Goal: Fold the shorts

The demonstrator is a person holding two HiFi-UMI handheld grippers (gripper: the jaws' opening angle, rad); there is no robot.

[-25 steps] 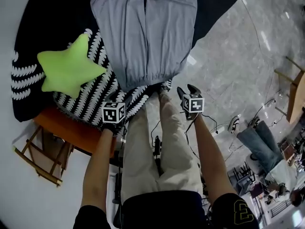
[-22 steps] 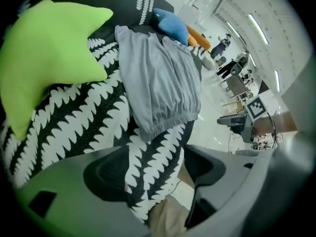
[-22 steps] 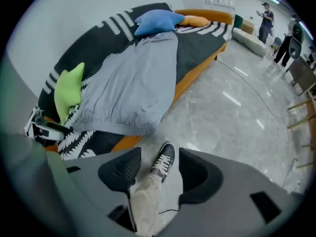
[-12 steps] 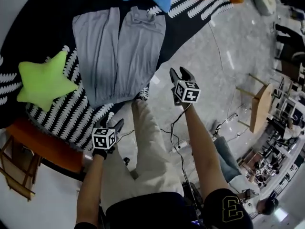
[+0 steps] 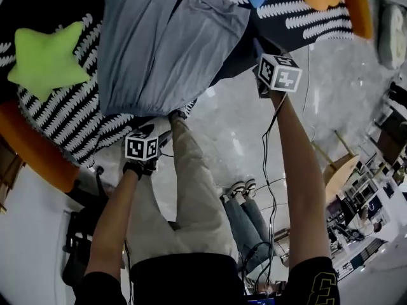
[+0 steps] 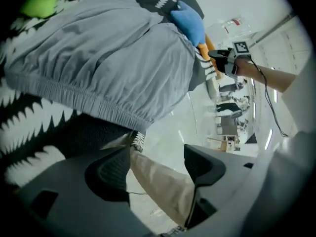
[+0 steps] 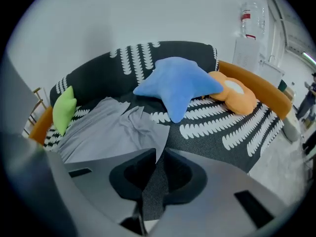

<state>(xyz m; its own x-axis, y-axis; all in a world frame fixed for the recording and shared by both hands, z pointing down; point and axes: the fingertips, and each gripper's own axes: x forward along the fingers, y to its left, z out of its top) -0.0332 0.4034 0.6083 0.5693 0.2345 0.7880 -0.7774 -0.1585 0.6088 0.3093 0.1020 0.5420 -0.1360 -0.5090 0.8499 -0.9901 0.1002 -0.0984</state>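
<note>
Grey shorts lie spread on a black sofa cover with white leaf print, the gathered waistband nearest me and the legs pointing away. My left gripper hangs off the sofa edge just below the waistband. It is open and has just been opening, and its fingers frame only my trouser leg and the floor. My right gripper sits by the far right leg. Its jaws have just been closing to a thin slit with nothing gripped. The leg's hem corner lies just beyond the tips.
A green star pillow lies left of the shorts. A blue star pillow and an orange pillow lie beyond the legs. The sofa has an orange rim. My beige trouser leg, cables and another person's legs are on the floor.
My right gripper has swung from the waistband up along the sofa's right side to the leg ends, its fingers drawing together. The left gripper stays below the waistband. The head view has turned.
</note>
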